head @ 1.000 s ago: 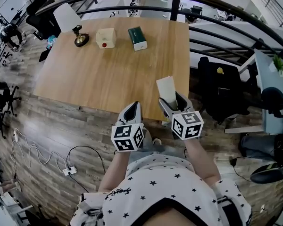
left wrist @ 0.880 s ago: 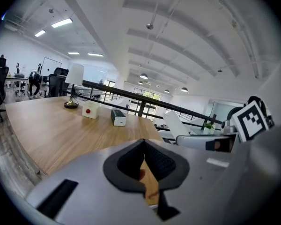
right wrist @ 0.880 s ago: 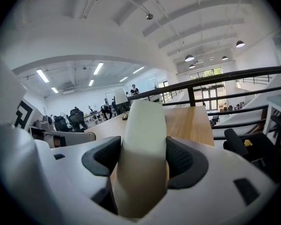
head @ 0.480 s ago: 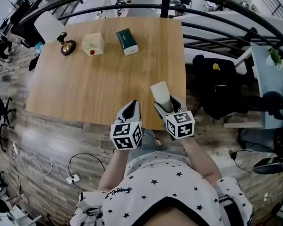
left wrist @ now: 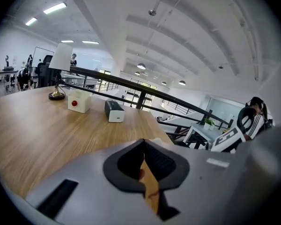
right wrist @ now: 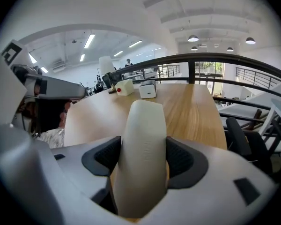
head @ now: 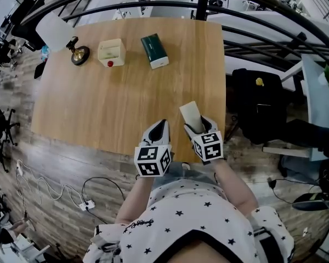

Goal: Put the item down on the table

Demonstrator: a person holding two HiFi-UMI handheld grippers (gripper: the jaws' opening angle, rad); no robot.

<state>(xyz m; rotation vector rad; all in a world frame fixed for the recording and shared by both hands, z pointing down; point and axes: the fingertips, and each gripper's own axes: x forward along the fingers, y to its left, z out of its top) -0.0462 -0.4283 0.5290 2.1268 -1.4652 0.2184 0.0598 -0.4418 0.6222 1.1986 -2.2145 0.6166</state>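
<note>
While held over the near table edge: both grippers sit side by side, just in front of the person's star-print top [head: 181, 218], with a forearm running back from each.
Right gripper [head: 197, 124] pose: it points forward and slightly left over the near right part of the table [head: 115, 92].
Right jaws: they are set apart by the width of the item [right wrist: 143, 139] and clamp it from both sides between the dark pads.
Item location: it is in the right gripper [right wrist: 143, 159], with its rounded upper end [head: 189, 113] projecting forward past the fingertips above the wood. Contact with the table cannot be determined.
Item description: it is a cream-white, elongated, smooth body, possibly moulded plastic.
Left gripper [head: 159, 127] pose: it lies parallel to the right one, just beside it, near the table edge.
Left jaws: the pads of the left gripper [left wrist: 144, 161] are together at the tips with nothing between them.
Hidden: the lower end of the item is covered by the right jaws and gripper body.
Far edge items: a lamp [head: 78, 53], a white box with a red button [head: 111, 52] and a dark green box [head: 154, 50] stand well apart from both grippers.
Writing: a faint raised mark on the item is not legible. Each marker cube [head: 152, 160] carries black-and-white squares only.
</note>
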